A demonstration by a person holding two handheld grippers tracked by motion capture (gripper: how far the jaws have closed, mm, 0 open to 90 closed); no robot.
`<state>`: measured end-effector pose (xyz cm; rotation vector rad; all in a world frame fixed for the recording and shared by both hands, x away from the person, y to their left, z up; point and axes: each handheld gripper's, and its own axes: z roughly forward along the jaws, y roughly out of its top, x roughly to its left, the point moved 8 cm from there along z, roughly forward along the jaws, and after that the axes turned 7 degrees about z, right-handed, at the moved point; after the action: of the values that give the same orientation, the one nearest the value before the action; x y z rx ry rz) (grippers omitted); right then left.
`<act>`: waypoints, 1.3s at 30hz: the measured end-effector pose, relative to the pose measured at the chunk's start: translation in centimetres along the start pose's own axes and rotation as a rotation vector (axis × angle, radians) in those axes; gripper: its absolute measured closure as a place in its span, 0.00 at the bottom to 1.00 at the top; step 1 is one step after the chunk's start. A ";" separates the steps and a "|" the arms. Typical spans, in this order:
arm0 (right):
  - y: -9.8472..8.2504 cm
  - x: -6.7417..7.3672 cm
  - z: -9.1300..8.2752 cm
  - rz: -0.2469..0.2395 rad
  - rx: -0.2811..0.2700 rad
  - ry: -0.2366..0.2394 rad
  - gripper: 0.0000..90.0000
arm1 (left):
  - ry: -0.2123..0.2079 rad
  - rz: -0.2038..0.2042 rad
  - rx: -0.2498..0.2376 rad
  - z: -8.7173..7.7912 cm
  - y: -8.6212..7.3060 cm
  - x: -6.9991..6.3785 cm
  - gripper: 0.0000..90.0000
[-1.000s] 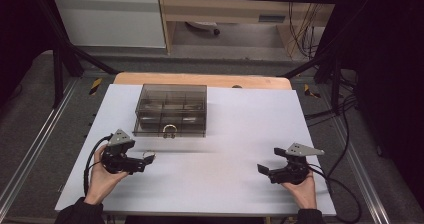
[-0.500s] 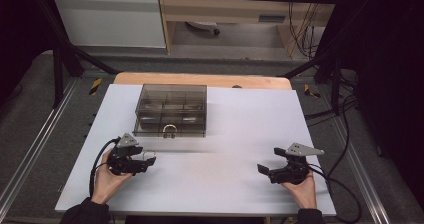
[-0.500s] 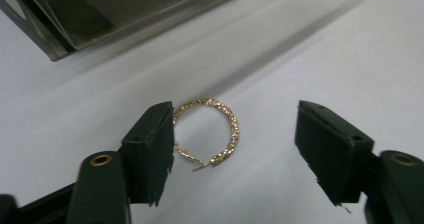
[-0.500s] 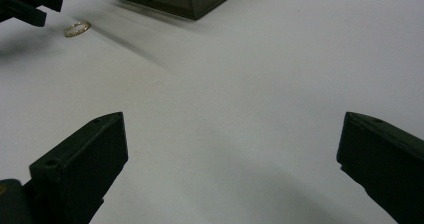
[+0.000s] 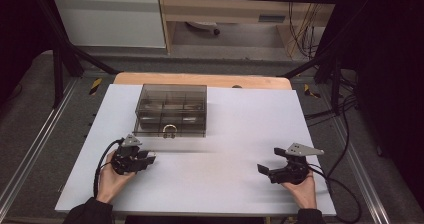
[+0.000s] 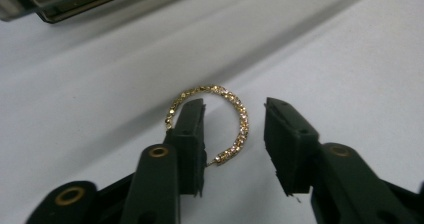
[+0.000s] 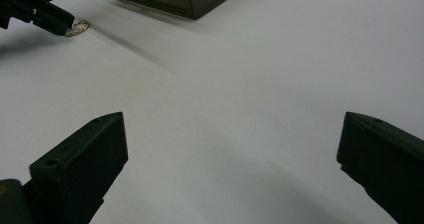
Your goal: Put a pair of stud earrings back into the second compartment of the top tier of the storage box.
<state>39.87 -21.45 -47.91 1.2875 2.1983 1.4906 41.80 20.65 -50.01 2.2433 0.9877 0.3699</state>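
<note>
A thin gold hoop set with small stones [image 6: 239, 115] lies flat on the white table [image 5: 235, 134]. My left gripper [image 6: 235, 109] is low over it and its jaws have just been closing. One jaw covers the hoop's left side; the hoop's right arc lies in the gap, clear of the other jaw. In the high view the left gripper [image 5: 149, 158] is at the table's front left, in a hand. My right gripper [image 5: 268, 161] rests at the front right, jaws wide apart with nothing between them. The right gripper view shows the hoop [image 7: 77, 28] far off.
A clear smoky compartment box [image 5: 171, 109] stands at the back left of the table, with a gold ring-shaped piece [image 5: 170, 130] at its front edge. A wooden board edge [image 5: 200, 79] runs behind the table. Cables trail from both grippers.
The left gripper has sunk a little toward the table and its jaws have narrowed from wide apart. The right gripper has stayed put.
</note>
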 end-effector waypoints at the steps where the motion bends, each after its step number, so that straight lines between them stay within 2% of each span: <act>1: 0.0 0.0 0.0 0.000 0.000 0.000 0.01 | 0.009 0.008 0.002 0.1 0.0 0.0 0.73; 7: 0.0 0.0 0.0 0.000 -0.001 0.001 0.01 | 0.001 0.023 0.004 0.4 0.0 -0.1 0.83; 11: 0.0 0.0 0.0 0.001 -0.001 0.001 0.01 | -0.002 0.027 0.004 0.4 0.0 -0.2 0.86; 16: 0.0 0.0 0.0 0.000 -0.001 0.001 0.01 | 0.008 0.048 0.008 0.5 0.0 -0.3 0.92; 32: 0.1 0.0 0.0 -0.001 -0.004 0.001 0.01 | 0.008 0.049 0.009 0.5 0.0 -0.2 0.95; 39: 0.1 0.0 0.0 0.000 -0.004 0.001 0.01 | 0.011 0.041 -0.006 0.0 0.2 -0.1 0.95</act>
<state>39.93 -21.47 -47.87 1.2858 2.1944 1.4950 41.83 20.44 -49.84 2.2606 0.9465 0.4035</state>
